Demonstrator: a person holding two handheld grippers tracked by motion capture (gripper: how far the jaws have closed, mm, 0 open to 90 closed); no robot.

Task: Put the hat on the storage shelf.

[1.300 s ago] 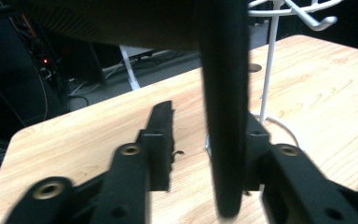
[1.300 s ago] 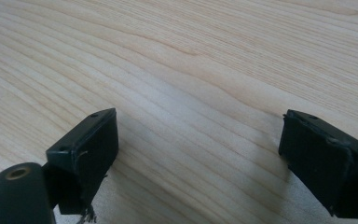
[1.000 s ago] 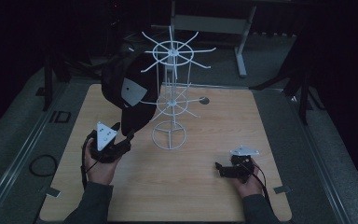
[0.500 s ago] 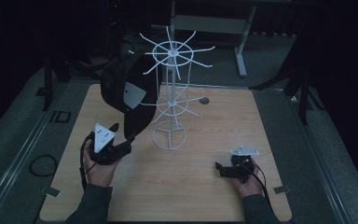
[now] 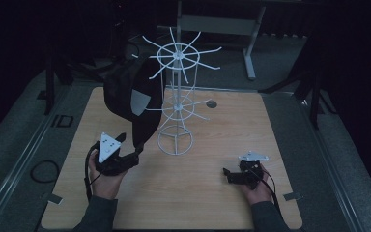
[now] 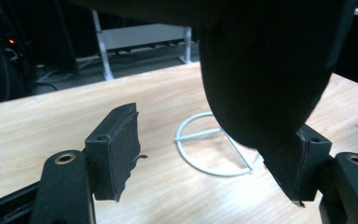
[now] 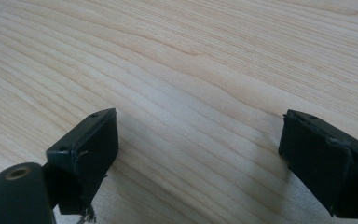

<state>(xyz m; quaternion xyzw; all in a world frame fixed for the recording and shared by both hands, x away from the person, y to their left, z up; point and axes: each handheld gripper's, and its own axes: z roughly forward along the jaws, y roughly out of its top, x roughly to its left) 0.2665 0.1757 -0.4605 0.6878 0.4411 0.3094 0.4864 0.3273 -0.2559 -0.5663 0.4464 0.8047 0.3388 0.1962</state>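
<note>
Now, your step: you are working a black cap (image 5: 128, 99) that hangs on a white wire rack (image 5: 176, 104); judged from its hang, it is either just hooked or about to be lifted.
Left gripper (image 5: 125, 157): jaws spread, nothing pinched; the cap's brim tip hangs between them, brushing or just shy of the right-hand jaw in the left gripper view.
Right gripper (image 5: 229, 175): jaws spread wide over bare wooden table (image 5: 212, 203), well apart from the rack.
Cap's place: draped on the rack's upper prongs, crown above your left jaws, brim (image 6: 265, 79) pointing down into their gap.
Doing it well: if you mean to grip, centre the brim edge between both pads before closing; move slowly so the light rack does not tip.
Cap material: matte black fabric, soft crown, stiffer rounded brim, a grey patch on its side.
Rack shape: thin white wire, radiating prongs on two tiers, a ring base (image 6: 214, 149) with spokes.
Pads: black, rubbery, blocky, frayed at their edges.
Table: pale wood grain, smooth.
</note>
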